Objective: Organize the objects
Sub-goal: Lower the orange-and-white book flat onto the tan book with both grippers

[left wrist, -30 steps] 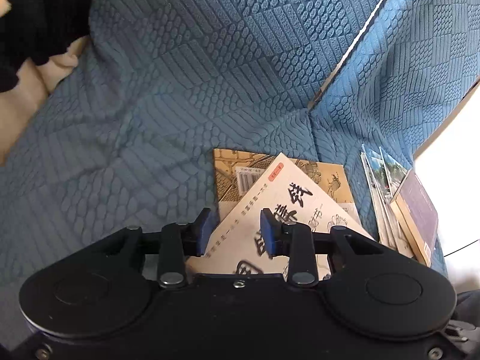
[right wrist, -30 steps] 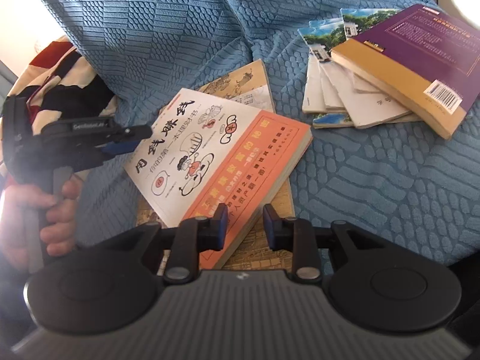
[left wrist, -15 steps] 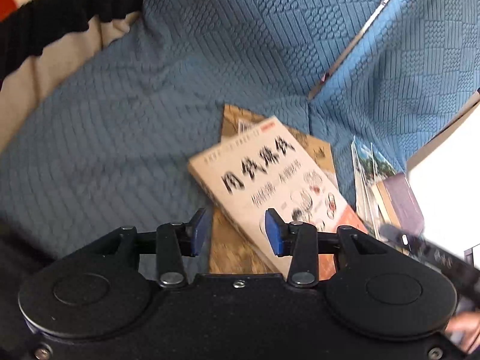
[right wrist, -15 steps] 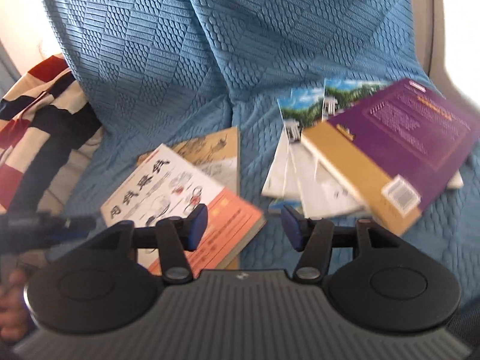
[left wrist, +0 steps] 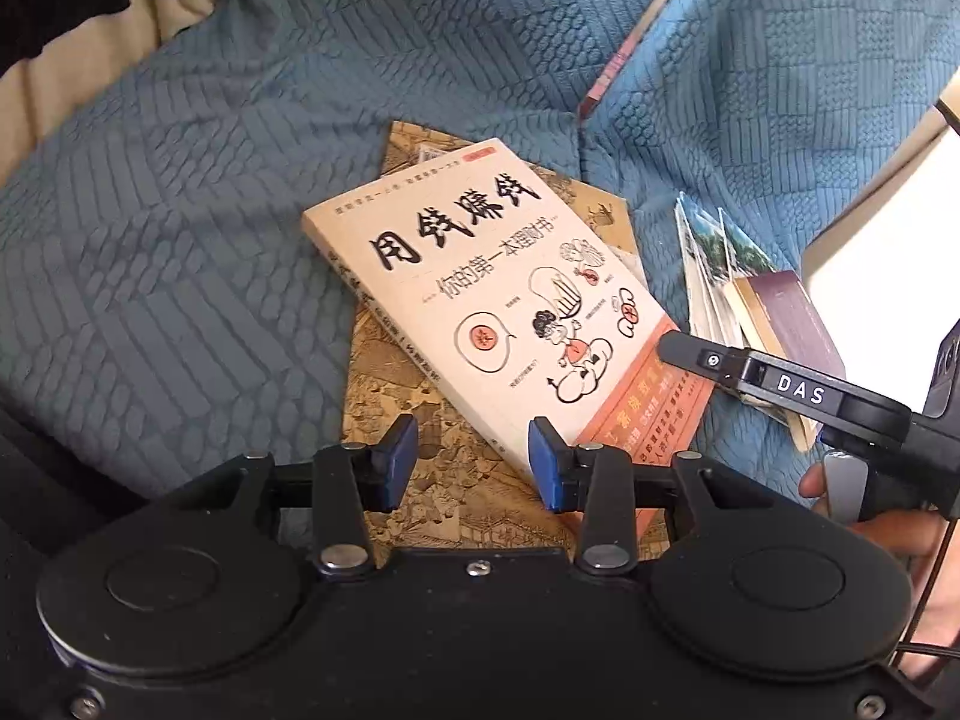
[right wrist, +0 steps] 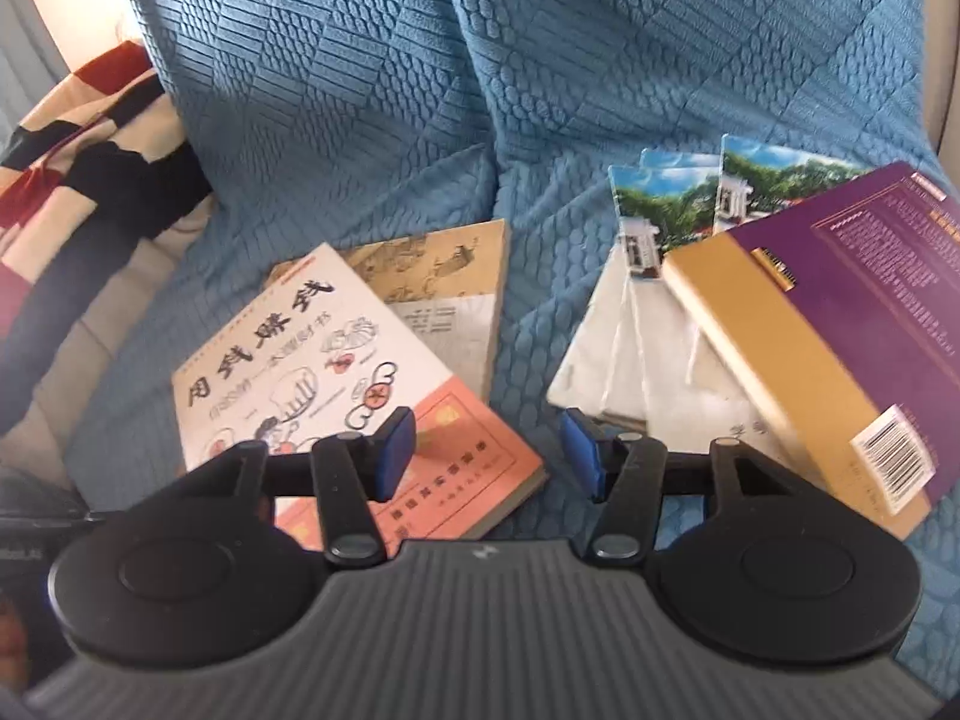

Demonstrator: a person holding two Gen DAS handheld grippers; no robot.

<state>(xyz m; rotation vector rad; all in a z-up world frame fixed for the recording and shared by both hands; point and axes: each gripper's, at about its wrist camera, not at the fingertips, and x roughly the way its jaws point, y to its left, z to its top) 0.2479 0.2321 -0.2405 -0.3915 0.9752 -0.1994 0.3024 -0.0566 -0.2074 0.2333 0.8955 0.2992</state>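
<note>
Clearly both grippers, left gripper (left wrist: 471,456) and right gripper (right wrist: 487,453), have parted, empty jaws.

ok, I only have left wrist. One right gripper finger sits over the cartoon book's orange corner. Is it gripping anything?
Observer: No. The right gripper is open, nothing between its pads; bare blue cover shows beyond them, right of the cartoon book.
Operator: Purple book, which side up?
Observer: Back cover, it seems. The purple book shows a barcode at its near corner.
Operator: Under it?
Observer: Fanned booklets, trees and sky printed across their tops, white below.
</note>
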